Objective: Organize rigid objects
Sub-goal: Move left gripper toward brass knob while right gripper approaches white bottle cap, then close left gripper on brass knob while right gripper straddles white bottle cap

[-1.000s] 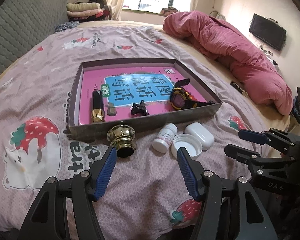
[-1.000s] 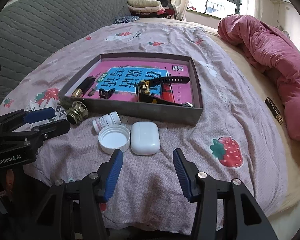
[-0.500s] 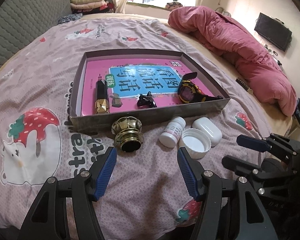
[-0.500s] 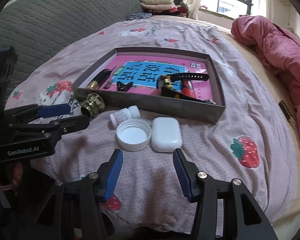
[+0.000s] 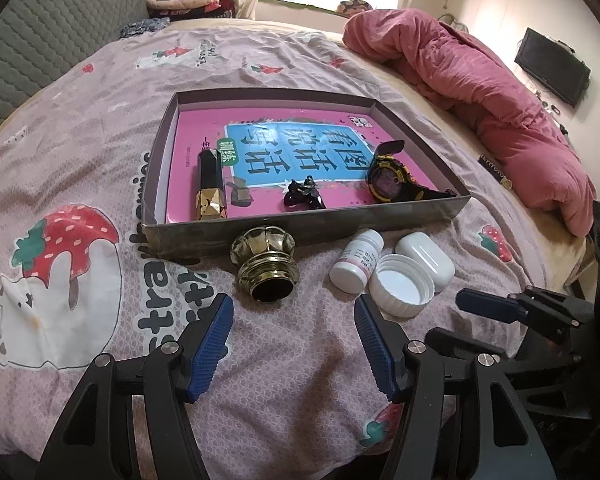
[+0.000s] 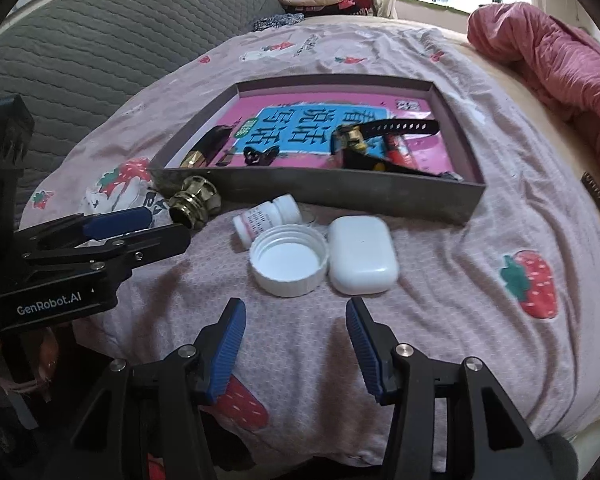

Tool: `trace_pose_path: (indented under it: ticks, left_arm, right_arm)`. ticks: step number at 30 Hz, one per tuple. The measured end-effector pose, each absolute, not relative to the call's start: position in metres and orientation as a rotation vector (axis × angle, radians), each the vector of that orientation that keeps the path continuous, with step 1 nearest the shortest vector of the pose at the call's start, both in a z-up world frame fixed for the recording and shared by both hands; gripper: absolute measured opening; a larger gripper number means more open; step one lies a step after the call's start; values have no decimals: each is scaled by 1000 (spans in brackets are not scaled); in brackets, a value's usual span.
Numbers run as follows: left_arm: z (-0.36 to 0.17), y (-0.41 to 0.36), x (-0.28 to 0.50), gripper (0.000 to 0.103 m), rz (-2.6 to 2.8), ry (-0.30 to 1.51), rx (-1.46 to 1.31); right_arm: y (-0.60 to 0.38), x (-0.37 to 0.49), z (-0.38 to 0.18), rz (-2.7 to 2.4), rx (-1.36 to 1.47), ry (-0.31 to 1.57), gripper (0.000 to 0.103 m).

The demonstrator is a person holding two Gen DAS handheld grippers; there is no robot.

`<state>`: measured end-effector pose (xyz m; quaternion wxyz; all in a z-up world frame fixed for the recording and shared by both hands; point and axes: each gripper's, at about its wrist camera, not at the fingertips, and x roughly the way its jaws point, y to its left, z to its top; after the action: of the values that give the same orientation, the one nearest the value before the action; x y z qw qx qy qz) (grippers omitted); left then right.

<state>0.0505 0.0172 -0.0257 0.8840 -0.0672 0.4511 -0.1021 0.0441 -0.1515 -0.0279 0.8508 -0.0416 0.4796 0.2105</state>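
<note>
Clearly both grippers hang empty with fingers spread: the left gripper (image 5: 294,342) near the ribbed brass knob (image 5: 266,268), the right gripper (image 6: 296,344) near the white ribbed plastic cap (image 6: 288,264). All four loose pieces lie outside the shallow grey cardboard tray (image 5: 300,227). The cap touches the white rounded earbud case (image 6: 362,258) and the small white pill bottle (image 6: 266,216) (round, so likely to roll); closing on one may shove its neighbours across the soft bedsheet.

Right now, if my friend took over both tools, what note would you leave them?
Left tool: open, empty, over the bedsheet, just short of the brass knob.
Right tool: open, empty, just short of the white cap and white case.
In the tray: watch, black-and-gold tube, small black clip.
Left on the sheet by the tray's near wall: knob, pill bottle, cap, case. None is gripped yet.
</note>
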Motion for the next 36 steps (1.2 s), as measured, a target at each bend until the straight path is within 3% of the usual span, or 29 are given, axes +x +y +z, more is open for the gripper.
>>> trace_pose_path:
  ticks: [36]
  left_arm:
    - [-47, 30, 82, 64, -183, 958, -182]
  right_arm:
    - [-135, 74, -49, 455, -35, 966, 50]
